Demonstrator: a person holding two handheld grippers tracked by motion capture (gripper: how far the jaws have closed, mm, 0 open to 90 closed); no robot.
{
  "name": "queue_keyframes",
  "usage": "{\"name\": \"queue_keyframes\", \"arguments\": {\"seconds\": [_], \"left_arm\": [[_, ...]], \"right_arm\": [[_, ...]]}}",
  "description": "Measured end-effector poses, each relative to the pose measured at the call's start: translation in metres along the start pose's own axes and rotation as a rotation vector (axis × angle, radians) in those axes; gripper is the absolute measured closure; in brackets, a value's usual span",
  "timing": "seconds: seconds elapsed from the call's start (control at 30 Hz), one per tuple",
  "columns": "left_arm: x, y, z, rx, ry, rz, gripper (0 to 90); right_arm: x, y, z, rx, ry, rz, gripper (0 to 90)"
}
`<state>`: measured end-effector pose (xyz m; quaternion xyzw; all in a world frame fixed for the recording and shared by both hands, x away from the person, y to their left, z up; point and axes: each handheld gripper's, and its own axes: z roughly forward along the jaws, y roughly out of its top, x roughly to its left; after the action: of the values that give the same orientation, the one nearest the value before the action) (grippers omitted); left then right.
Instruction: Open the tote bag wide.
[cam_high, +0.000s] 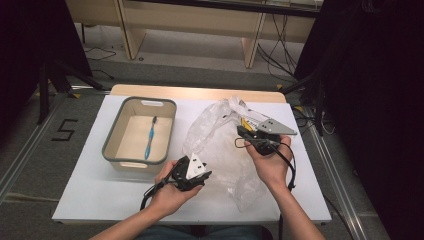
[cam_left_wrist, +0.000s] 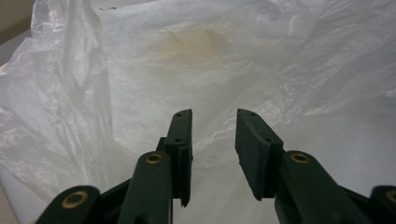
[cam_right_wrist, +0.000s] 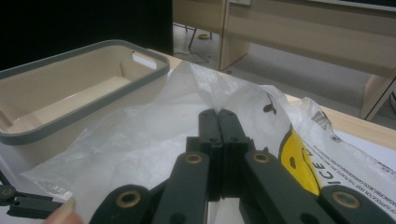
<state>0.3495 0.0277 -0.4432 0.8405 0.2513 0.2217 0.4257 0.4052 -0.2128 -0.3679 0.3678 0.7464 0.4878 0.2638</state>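
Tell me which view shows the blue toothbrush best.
The high view: the blue toothbrush lies whole on the floor of the beige, grey-rimmed plastic bin. The right gripper view catches the bin at a low angle, with the toothbrush hidden. The left gripper view faces clear plastic bag.

The bag (cam_high: 220, 145) is a thin, see-through plastic one, all crumpled, sprawled across the right half of the table just beside the bin. Its top end is bunched and lifted up a bit, while the rest lies flat toward the near edge. One side has a yellow smiley print (cam_right_wrist: 299, 158) and black lettering.
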Motion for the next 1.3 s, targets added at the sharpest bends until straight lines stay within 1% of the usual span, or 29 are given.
{"name": "queue_keyframes", "arguments": {"seconds": [0.07, 0.27, 0.73, 0.93, 1.1, 1.17, 1.3], "left_arm": [[0.001, 0.000, -0.002, -0.011, 0.004, -0.011, 65.3], [0.004, 0.001, -0.005, -0.019, 0.013, -0.021, 64.5], [0.005, 0.001, -0.006, -0.018, 0.017, -0.022, 63.8], [0.008, 0.001, -0.005, -0.010, 0.022, -0.028, 66.2], [0.008, 0.001, -0.006, -0.014, 0.023, -0.031, 67.7], [0.009, 0.001, -0.006, -0.016, 0.025, -0.029, 67.5], [0.011, 0.003, -0.010, -0.031, 0.032, -0.040, 66.0]], "right_arm": [[0.000, 0.000, 0.001, 0.001, 0.003, -0.001, 90.0], [0.000, 0.003, 0.001, -0.007, 0.001, -0.002, 90.0], [-0.002, 0.011, 0.001, -0.028, 0.000, 0.001, 90.0], [0.000, 0.011, 0.003, -0.023, 0.004, -0.004, 90.0], [-0.001, 0.012, 0.002, -0.030, 0.001, -0.001, 90.0], [-0.001, 0.012, 0.002, -0.028, 0.002, -0.001, 90.0], [0.001, 0.011, 0.003, -0.023, 0.005, -0.006, 90.0]]}}
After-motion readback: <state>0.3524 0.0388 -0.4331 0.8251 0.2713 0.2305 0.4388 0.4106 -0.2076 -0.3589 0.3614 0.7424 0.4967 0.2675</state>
